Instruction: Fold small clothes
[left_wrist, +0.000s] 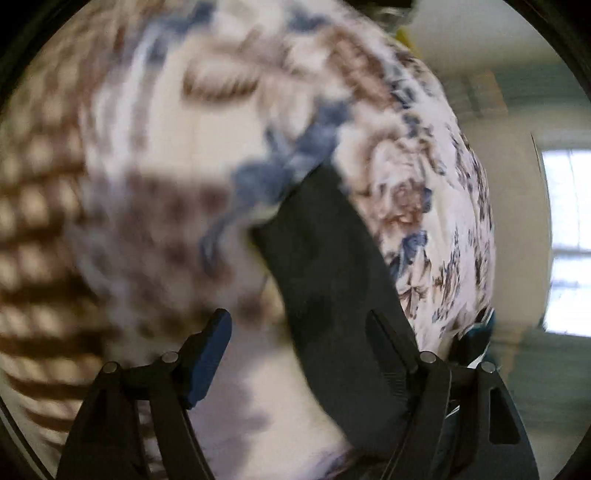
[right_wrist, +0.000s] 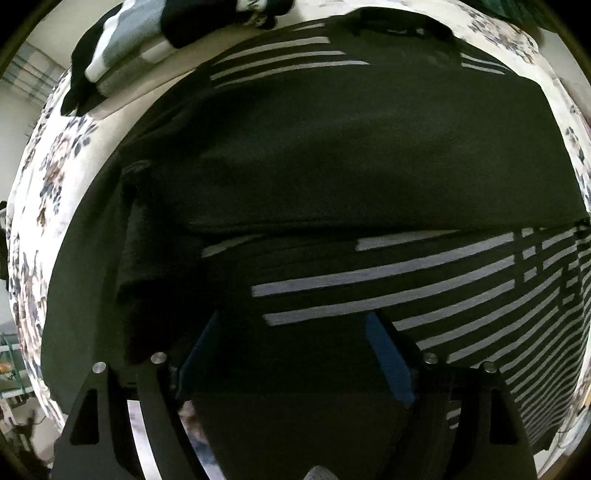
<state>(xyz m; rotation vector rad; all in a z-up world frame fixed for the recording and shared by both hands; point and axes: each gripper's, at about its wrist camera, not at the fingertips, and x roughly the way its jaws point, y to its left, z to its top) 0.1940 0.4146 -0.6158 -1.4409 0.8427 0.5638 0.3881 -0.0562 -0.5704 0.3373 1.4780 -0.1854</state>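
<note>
A black garment with white stripes (right_wrist: 332, 147) lies spread over a floral bed sheet (right_wrist: 55, 166), with a flap folded across its middle. My right gripper (right_wrist: 291, 321) points straight down just above its near part; the jaws stand wide and open, with dark cloth below them and nothing pinched. The left wrist view is blurred. There a strip of the black cloth (left_wrist: 325, 266) runs over the floral sheet (left_wrist: 166, 147) and down between the fingers, close to the right-hand one. My left gripper (left_wrist: 297, 325) is open, its pads clear of the cloth.
A stack of folded grey, white and black clothes (right_wrist: 122, 40) sits at the far left of the bed. The bed's edge curves along the right in the left wrist view, with floor and a bright window (left_wrist: 569, 240) beyond.
</note>
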